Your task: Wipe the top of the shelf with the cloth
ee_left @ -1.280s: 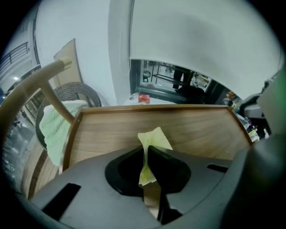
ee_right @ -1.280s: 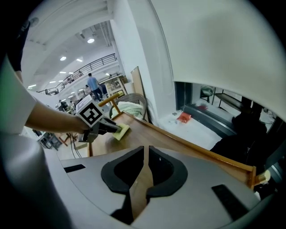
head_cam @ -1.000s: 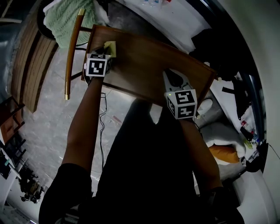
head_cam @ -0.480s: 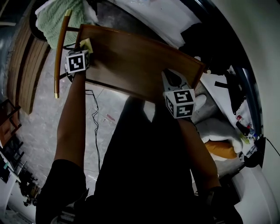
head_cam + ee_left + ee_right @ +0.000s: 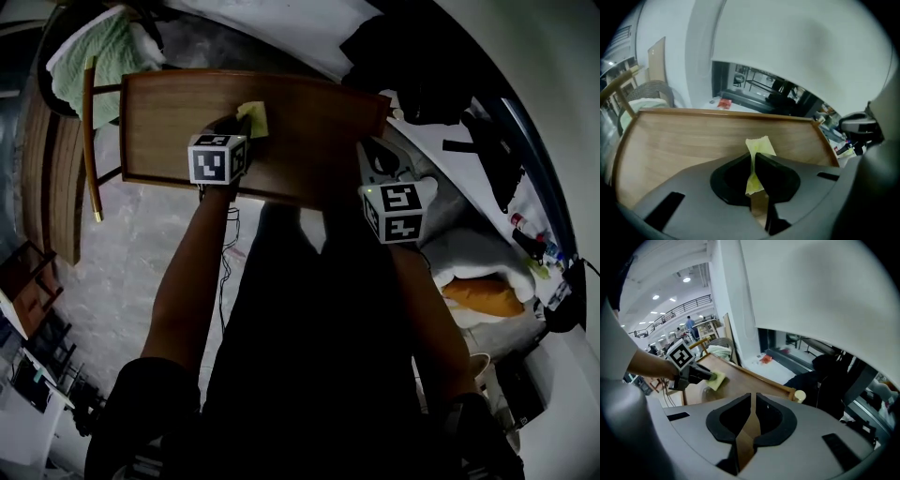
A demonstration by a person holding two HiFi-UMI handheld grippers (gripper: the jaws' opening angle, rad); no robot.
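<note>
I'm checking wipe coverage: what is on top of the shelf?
Only the yellow cloth, pinched in the left tool, lies on the shelf top; the wood beneath it is covered. The right tool, shut and empty, is at its right end.

Place: a large open indoor hall used as a workspace.
Upper level: a railed balcony (image 5: 689,303) runs along the far side, under round ceiling lights (image 5: 686,280).
People: small figures (image 5: 690,323) stand among distant tables.
Floor: mottled grey floor (image 5: 131,253) with a loose cable (image 5: 225,239).
Furniture: a wooden shelf top (image 5: 169,112), and a wicker chair (image 5: 654,89) draped with green fabric (image 5: 98,52).
</note>
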